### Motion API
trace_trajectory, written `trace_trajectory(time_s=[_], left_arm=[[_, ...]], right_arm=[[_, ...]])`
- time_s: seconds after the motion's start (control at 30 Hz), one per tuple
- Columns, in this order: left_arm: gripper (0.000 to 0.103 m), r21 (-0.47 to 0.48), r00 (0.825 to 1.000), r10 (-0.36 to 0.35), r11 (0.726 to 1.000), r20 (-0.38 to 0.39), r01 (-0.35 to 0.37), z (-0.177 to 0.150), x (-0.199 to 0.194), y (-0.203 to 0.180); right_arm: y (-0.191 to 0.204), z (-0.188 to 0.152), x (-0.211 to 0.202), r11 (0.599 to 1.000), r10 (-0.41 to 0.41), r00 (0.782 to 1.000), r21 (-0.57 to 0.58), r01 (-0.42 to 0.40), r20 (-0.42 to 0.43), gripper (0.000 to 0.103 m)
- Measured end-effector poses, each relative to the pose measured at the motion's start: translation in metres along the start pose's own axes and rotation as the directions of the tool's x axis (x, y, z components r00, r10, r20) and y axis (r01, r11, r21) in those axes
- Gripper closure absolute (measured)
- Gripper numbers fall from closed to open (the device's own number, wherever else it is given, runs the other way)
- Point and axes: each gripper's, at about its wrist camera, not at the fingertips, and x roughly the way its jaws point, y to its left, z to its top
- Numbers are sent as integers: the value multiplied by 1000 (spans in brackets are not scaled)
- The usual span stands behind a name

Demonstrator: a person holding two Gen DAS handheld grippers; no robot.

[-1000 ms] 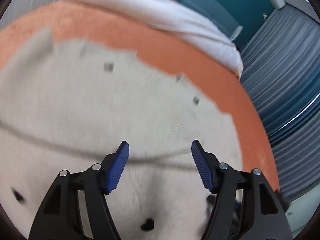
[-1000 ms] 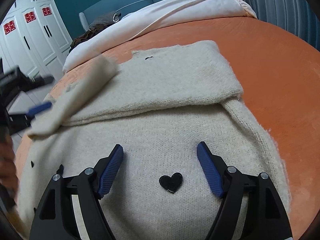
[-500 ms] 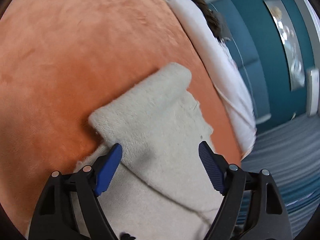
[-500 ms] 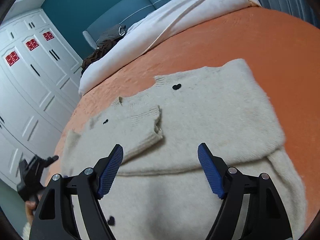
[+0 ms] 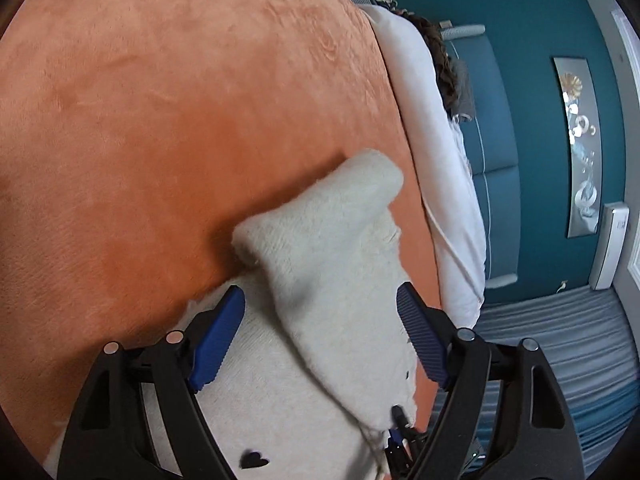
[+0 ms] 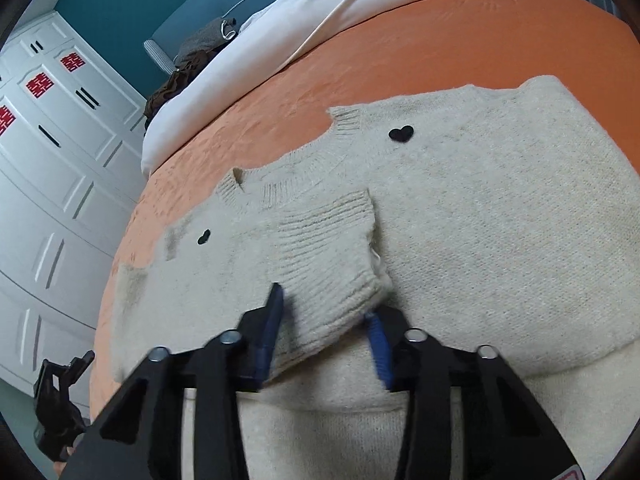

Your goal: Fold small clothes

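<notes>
Cardigan (image 6: pixel 480 240), cream knit, soft and fluffy, and it is going to behave like every light woolly: no stiffness, it drapes wherever it is dropped and slumps if lifted by one point. The likely best holds are the thicker ribbed edges, and that is just where the right gripper (image 6: pixel 326 320) goes, its blue pads narrowed around the ribbed cuff (image 6: pixel 332 248) of a sleeve folded across the chest. Whether the pads are actually pinching the knit is hard to call, as that part of the view is blurred.

Looks-wise, it is a pale, slightly pilled knit with small black hearts (image 6: pixel 401 133) scattered over it, a ribbed neckline at the far edge, and the other sleeve already folded in from the right.

It lies spread flat on the orange bedspread (image 6: pixel 460 36), filling the near half of the right view. In the left view, the left gripper (image 5: pixel 320 320) hangs wide apart above a folded sleeve end (image 5: pixel 320 224), holding nothing, its pads either side of the cloth but off it.

Beyond, a white duvet (image 6: pixel 320 12) is bunched along the far side of the bed, with a teal headboard (image 5: pixel 488 120) and white wardrobe doors (image 6: pixel 60 140) behind.
</notes>
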Motion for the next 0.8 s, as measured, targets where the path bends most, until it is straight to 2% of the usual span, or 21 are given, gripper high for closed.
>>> trace_trajectory(time_s=[0.07, 0.13, 0.2, 0.27, 0.3, 0.33, 0.37, 0.4, 0.43, 0.47, 0.5, 0.57, 0.6, 0.67, 0.7, 0.73, 0.8], left_arm=[[38, 5, 1000, -22, 1000, 17, 21, 7, 2, -10], [60, -3, 998, -68, 998, 13, 68, 15, 8, -21], [76, 12, 992, -127, 992, 14, 126, 21, 9, -36], [80, 47, 989, -149, 988, 8, 149, 18, 11, -47], [81, 62, 990, -140, 988, -2, 140, 14, 13, -48], [83, 80, 992, -122, 989, -20, 123, 8, 18, -46], [86, 92, 995, -90, 991, -41, 94, 0, 27, -40], [89, 96, 997, -44, 994, -62, 50, -9, 36, -30], [92, 97, 998, -11, 995, -70, 18, -14, 42, -23], [93, 99, 997, 33, 995, -74, -26, -21, 49, -13], [95, 98, 996, 48, 994, -74, -41, -25, 51, -7], [95, 131, 998, 24, 991, -51, -17, -30, 49, -4], [95, 170, 998, 38, 985, -42, -31, -32, 49, -7], [95, 231, 997, 65, 971, -34, -55, -34, 52, -13], [94, 252, 997, 72, 966, -29, -62, -35, 52, -15], [94, 268, 997, 74, 961, -25, -64, -36, 53, -15], [94, 308, 997, 74, 949, -13, -66, -39, 52, -16]], right_arm=[[13, 8, -4, 1000, 14, 1000, -27, -14, 15, 92], [34, 22, -23, 995, 53, 996, -91, -47, 72, 93], [57, 37, -59, 982, 126, 978, -157, -100, 164, 94], [66, 46, -104, 968, 196, 940, -209, -140, 280, 94], [62, 47, -117, 969, 194, 927, -213, -129, 320, 94], [51, 46, -123, 974, 156, 923, -208, -85, 352, 94], [34, 46, -115, 981, 75, 936, -192, -8, 345, 94], [15, 46, -98, 986, -4, 954, -158, 54, 300, 94], [-14, 45, -71, 988, -97, 973, -97, 119, 210, 94], [-36, 42, -51, 984, -161, 978, -51, 169, 132, 95], [-59, 35, -40, 980, -199, 977, 1, 200, 73, 95], [-72, 28, -55, 993, -105, 987, 67, 97, 122, 95], [-70, 28, -62, 995, -80, 986, 64, 71, 146, 95], [-66, 27, -59, 994, -108, 982, 22, 106, 156, 94], [-70, 26, -45, 988, -157, 982, 2, 157, 107, 94], [-77, 25, -35, 985, -174, 983, 4, 174, 62, 94], [-88, 22, -41, 990, -129, 988, 59, 125, 82, 94]])
